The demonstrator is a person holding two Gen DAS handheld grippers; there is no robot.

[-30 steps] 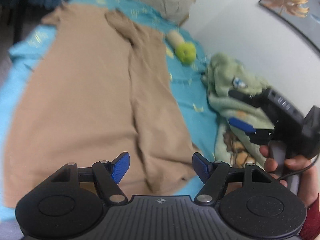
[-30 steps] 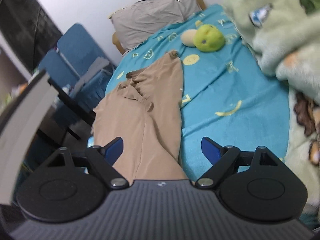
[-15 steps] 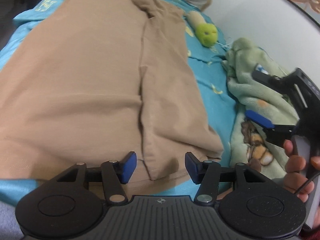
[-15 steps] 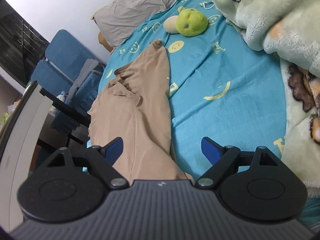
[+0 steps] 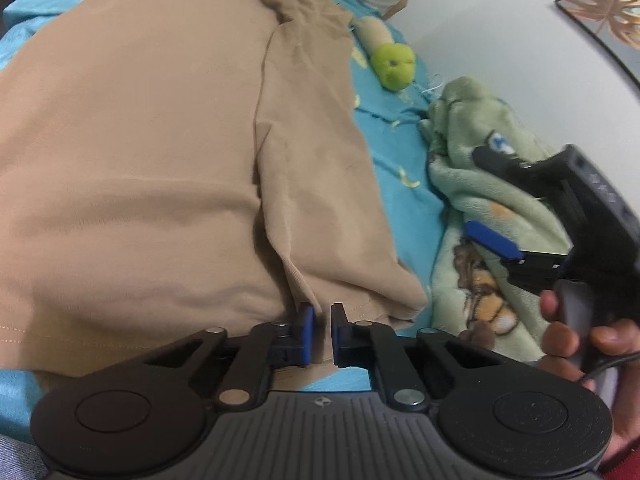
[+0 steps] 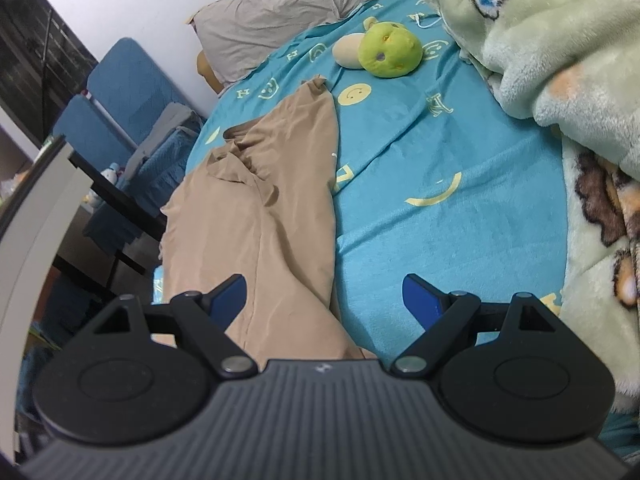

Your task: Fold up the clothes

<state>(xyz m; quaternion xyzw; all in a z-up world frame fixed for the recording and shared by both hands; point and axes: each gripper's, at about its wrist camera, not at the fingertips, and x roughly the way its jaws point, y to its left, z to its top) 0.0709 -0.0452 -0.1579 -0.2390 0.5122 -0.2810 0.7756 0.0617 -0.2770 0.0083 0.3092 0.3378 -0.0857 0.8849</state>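
Note:
A tan shirt [image 5: 152, 152] lies spread on the blue bed sheet [image 5: 404, 168], with its right side folded over lengthwise. My left gripper [image 5: 321, 330] is shut on the shirt's near hem, at the fold line. My right gripper [image 6: 324, 296] is open and empty, held above the shirt's near right edge [image 6: 280, 240]. It also shows in the left wrist view [image 5: 500, 200], held over the green blanket to the right of the shirt.
A green plush toy [image 6: 388, 54] lies on the sheet beyond the shirt. A grey pillow [image 6: 280, 16] is at the head of the bed. A fluffy green blanket [image 6: 560, 80] is heaped along the right. Blue chairs [image 6: 120, 120] stand left of the bed.
My left gripper moved down to the shirt's near hem and closed on it. My right gripper stayed open and drifted a little closer to the bed.

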